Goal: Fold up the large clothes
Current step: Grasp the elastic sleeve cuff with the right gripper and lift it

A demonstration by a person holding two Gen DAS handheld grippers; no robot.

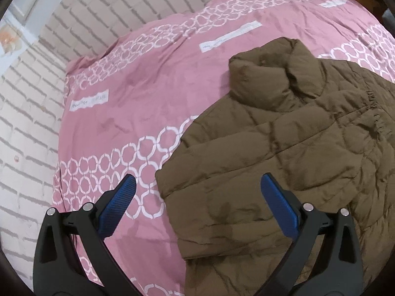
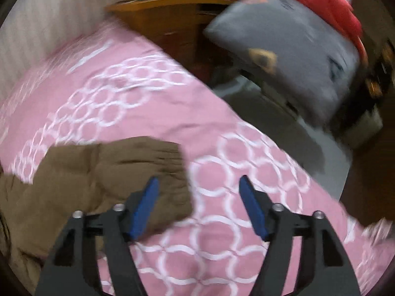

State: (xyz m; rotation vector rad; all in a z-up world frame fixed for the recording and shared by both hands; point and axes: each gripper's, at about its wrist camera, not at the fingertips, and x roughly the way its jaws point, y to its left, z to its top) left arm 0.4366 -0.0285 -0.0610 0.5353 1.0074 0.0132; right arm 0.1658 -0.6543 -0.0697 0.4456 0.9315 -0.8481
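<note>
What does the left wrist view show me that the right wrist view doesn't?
Only the left wrist view shows the jacket's stand-up collar, its quilted body, the white brick wall, and the left gripper, open above the jacket's edge.

Only the right wrist view, which is blurred, shows a sleeve cuff, a grey cushion with red fabric above it, a wooden shelf, and the right gripper, open and empty.

Both show the brown puffer jacket lying on the pink bedspread with white rings.

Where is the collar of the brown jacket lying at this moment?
In the left wrist view the collar of the brown jacket lies right of centre on the pink bedcover, pointing toward the brick wall.
</note>
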